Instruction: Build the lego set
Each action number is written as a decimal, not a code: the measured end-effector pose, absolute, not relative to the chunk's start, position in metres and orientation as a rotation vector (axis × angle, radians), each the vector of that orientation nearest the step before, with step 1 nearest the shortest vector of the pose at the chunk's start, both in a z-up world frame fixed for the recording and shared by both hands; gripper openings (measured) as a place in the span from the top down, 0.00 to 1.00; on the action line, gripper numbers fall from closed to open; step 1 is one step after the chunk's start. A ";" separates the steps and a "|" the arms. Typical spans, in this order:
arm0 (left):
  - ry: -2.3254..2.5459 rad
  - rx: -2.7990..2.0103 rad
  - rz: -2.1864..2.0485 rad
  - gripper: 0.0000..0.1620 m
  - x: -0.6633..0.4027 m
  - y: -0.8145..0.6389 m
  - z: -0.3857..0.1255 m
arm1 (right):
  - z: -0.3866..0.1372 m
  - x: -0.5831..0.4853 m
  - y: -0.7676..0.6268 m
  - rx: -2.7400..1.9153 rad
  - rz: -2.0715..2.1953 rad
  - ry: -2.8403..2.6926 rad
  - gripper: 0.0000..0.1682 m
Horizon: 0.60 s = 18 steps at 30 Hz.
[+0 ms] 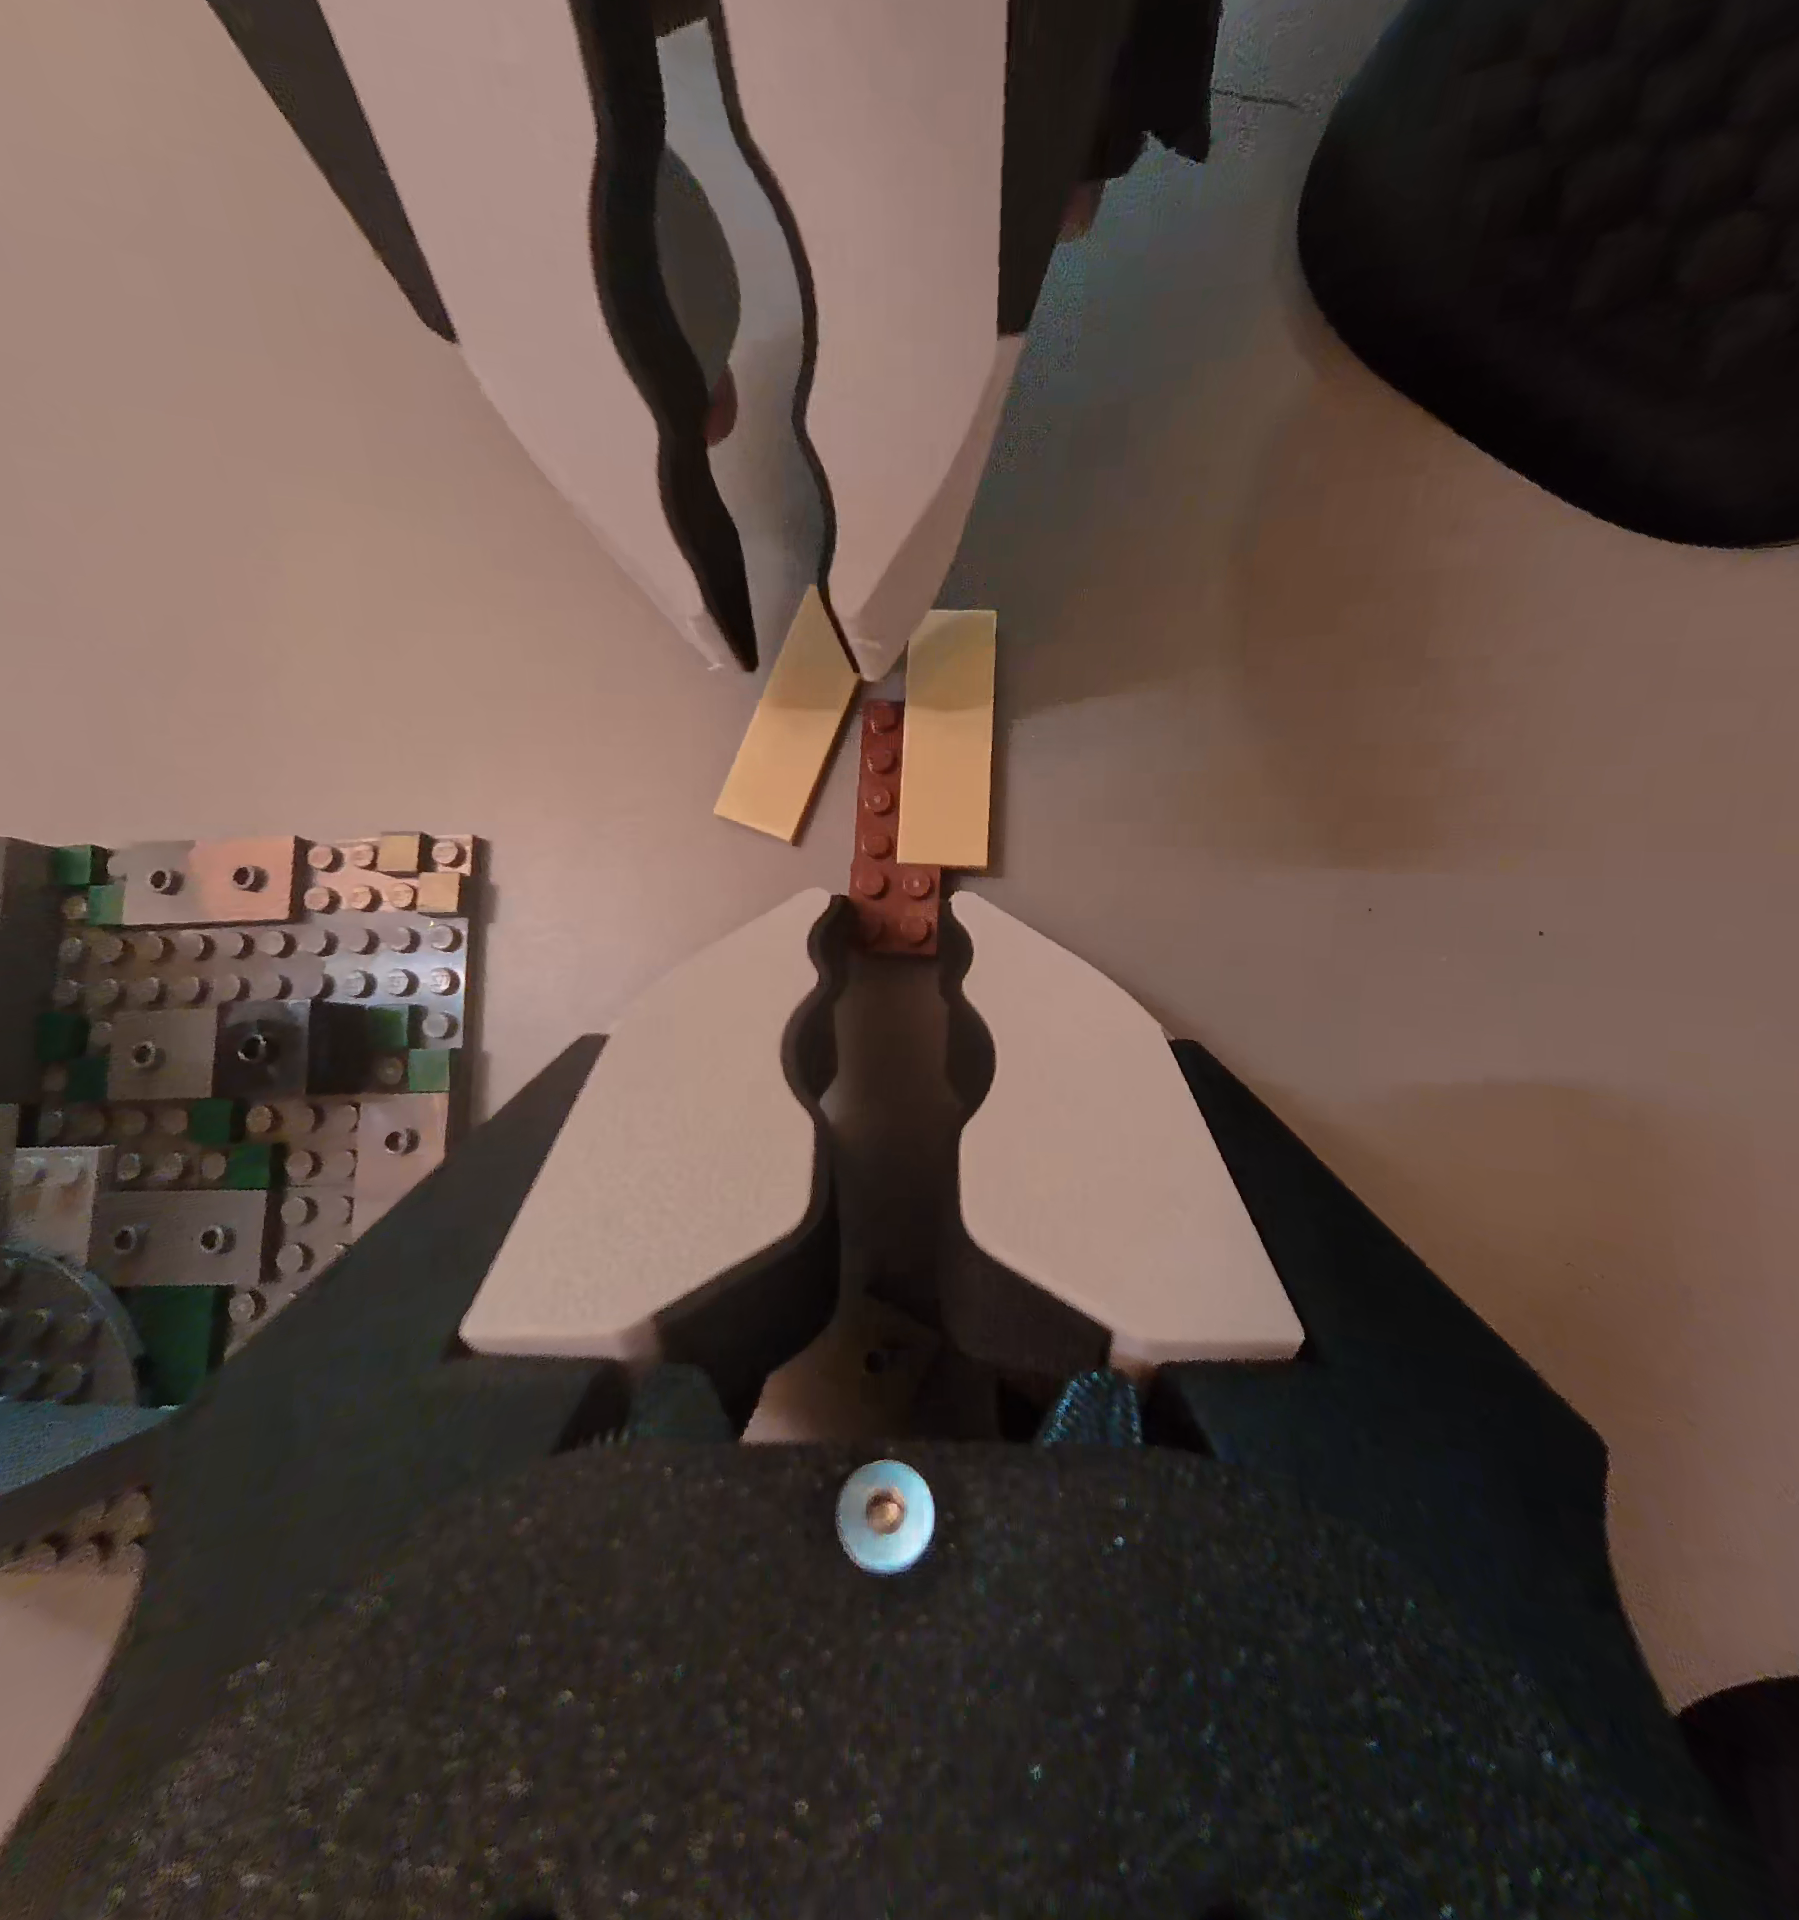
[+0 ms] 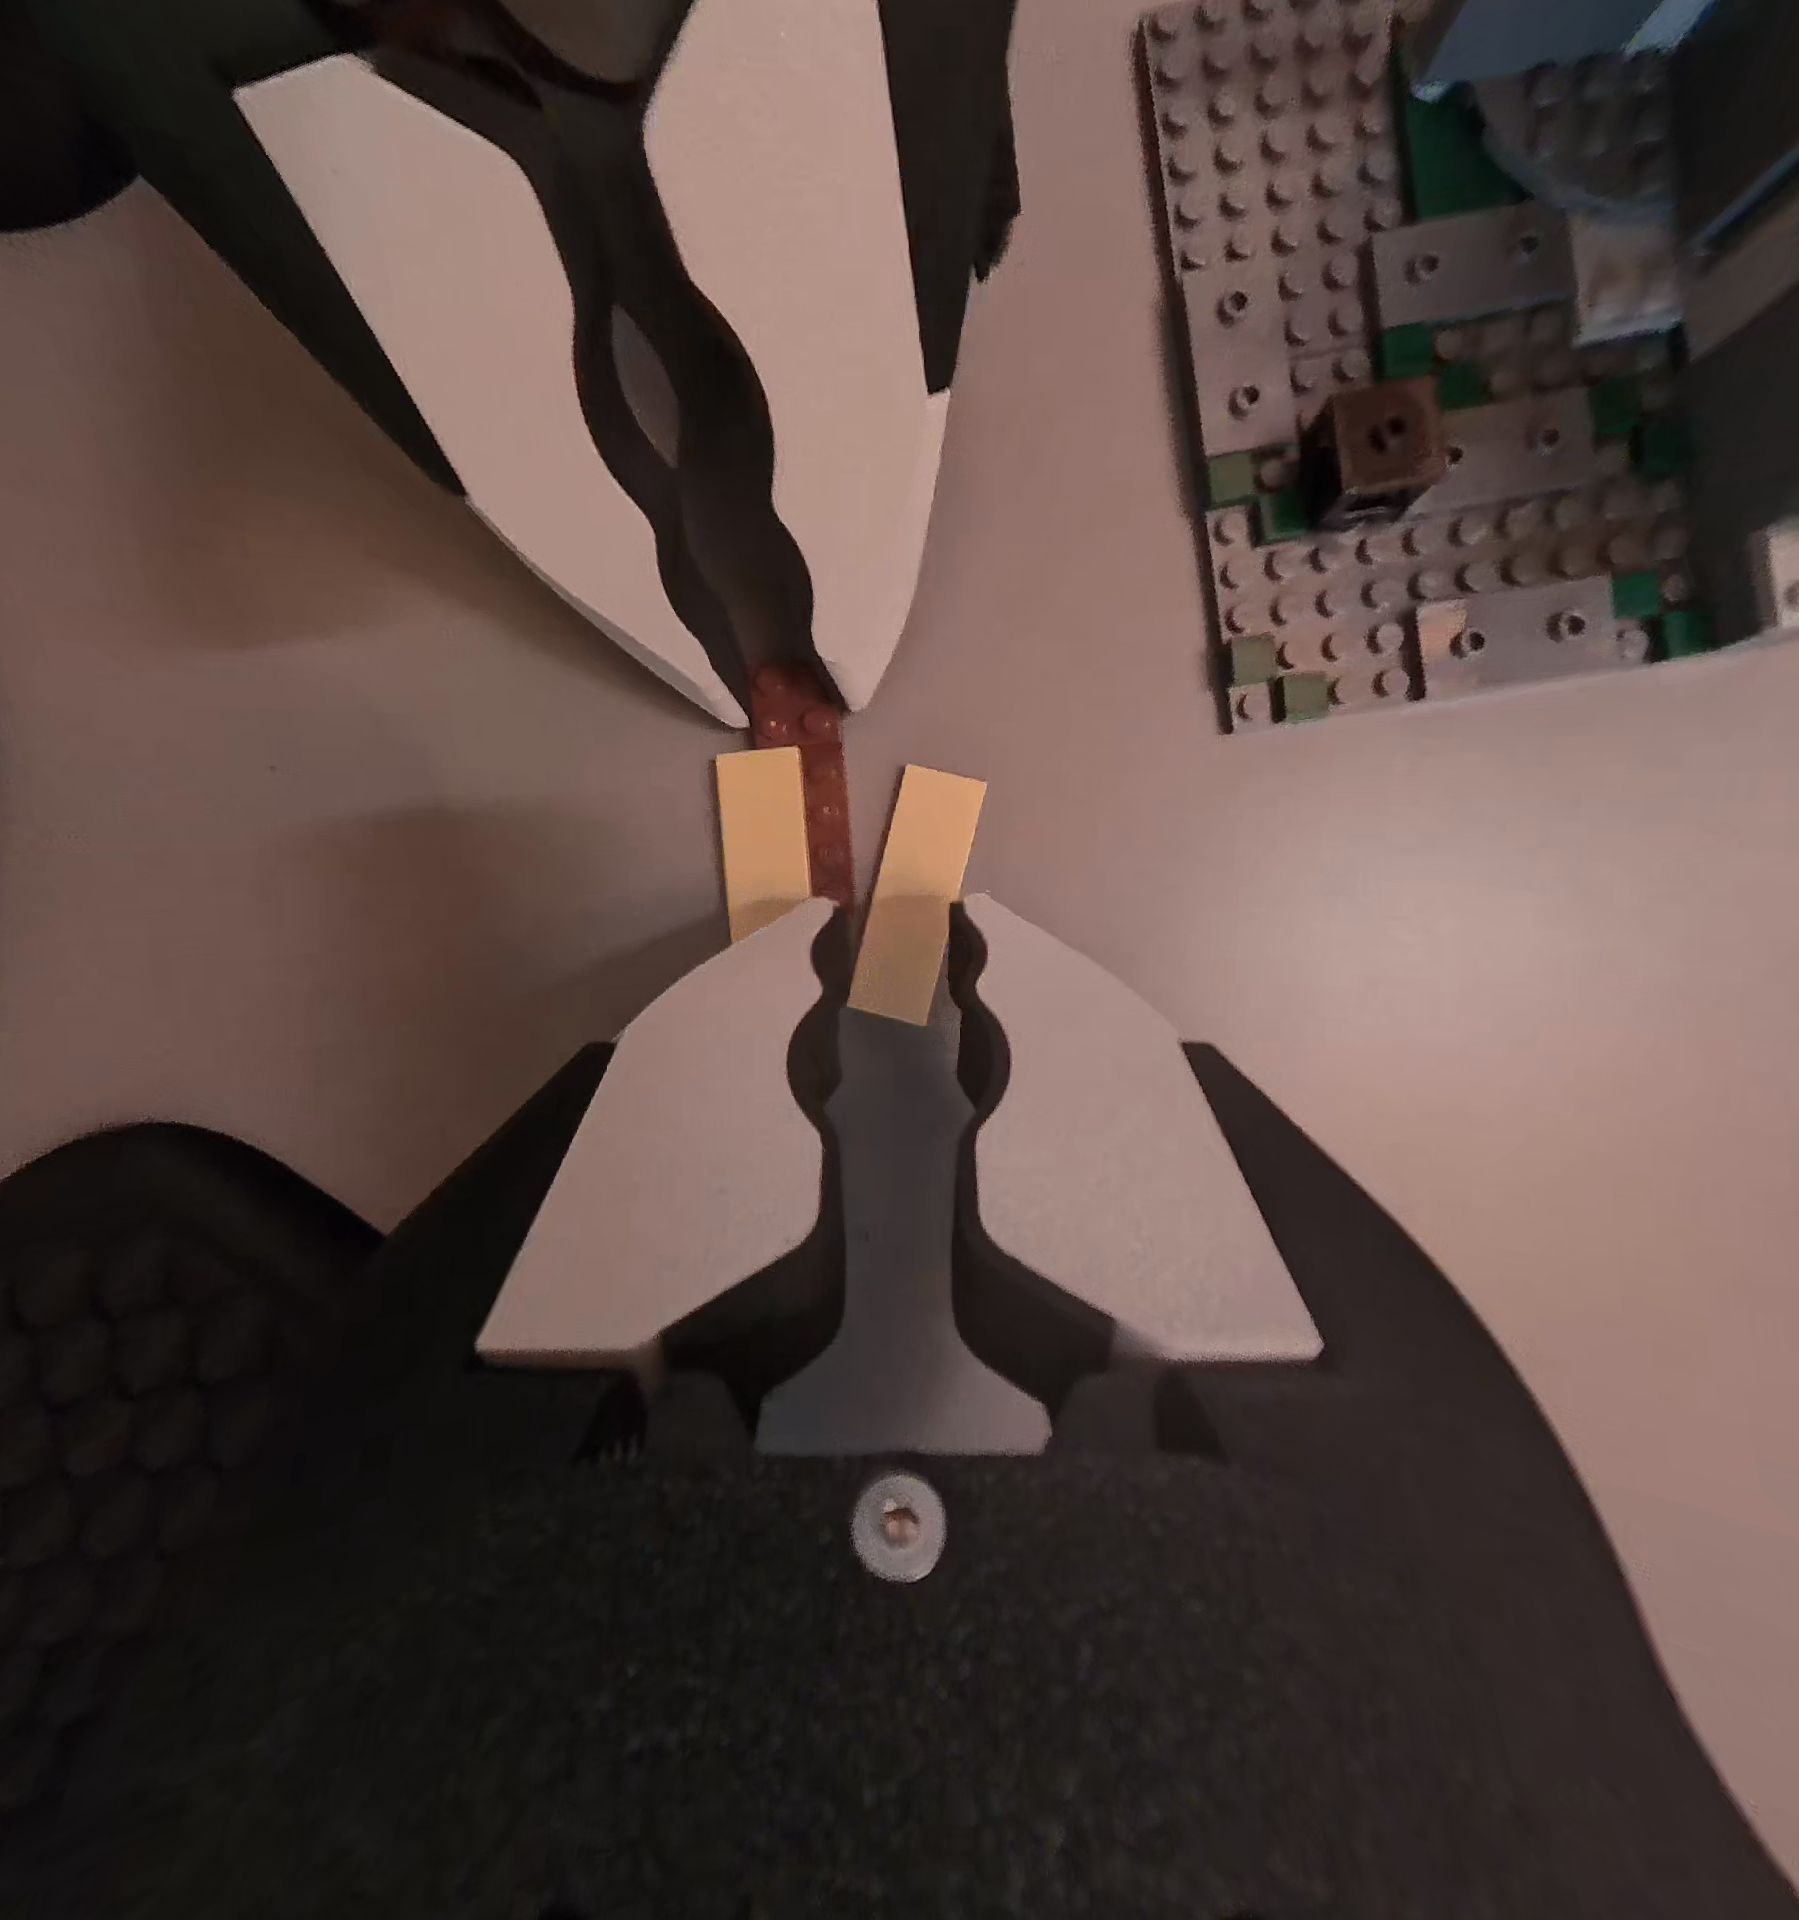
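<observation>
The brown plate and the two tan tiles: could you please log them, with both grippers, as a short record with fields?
brown plate: flat on the table, near end between the left gripper fingers
mounted tan tile: lying along one side of the plate
loose tan tile: angled beside the plate, between the right gripper fingers
right grip: contact unclear
grey build: off to the side, untouched

brown plate point(image 1: 887, 831), tan tiles point(image 1: 947, 738)

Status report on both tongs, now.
Left tongs shut on brown plate, one tan tile seated on it. Right tongs shut on second tan tile, angled alongside. Nothing blocking.
</observation>
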<state>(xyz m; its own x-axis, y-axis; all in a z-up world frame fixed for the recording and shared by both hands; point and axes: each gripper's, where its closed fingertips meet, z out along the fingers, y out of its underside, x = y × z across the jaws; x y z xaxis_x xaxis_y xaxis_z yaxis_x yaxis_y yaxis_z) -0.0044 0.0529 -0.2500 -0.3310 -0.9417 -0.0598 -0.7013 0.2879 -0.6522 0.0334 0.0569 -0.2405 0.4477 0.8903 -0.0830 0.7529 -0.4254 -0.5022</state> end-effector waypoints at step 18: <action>2.145 -1.465 -0.749 0.90 -0.009 0.050 -0.250 | -0.240 0.030 0.045 -2.207 0.309 -1.593 0.91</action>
<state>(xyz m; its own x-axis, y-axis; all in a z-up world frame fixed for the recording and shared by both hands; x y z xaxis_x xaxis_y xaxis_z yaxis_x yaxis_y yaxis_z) -0.0088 0.0496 -0.2500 -0.3458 -0.9369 -0.0508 -0.7015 0.2942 -0.6491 0.0295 0.0451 -0.2402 0.3261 0.9439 0.0530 0.8557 -0.2709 -0.4408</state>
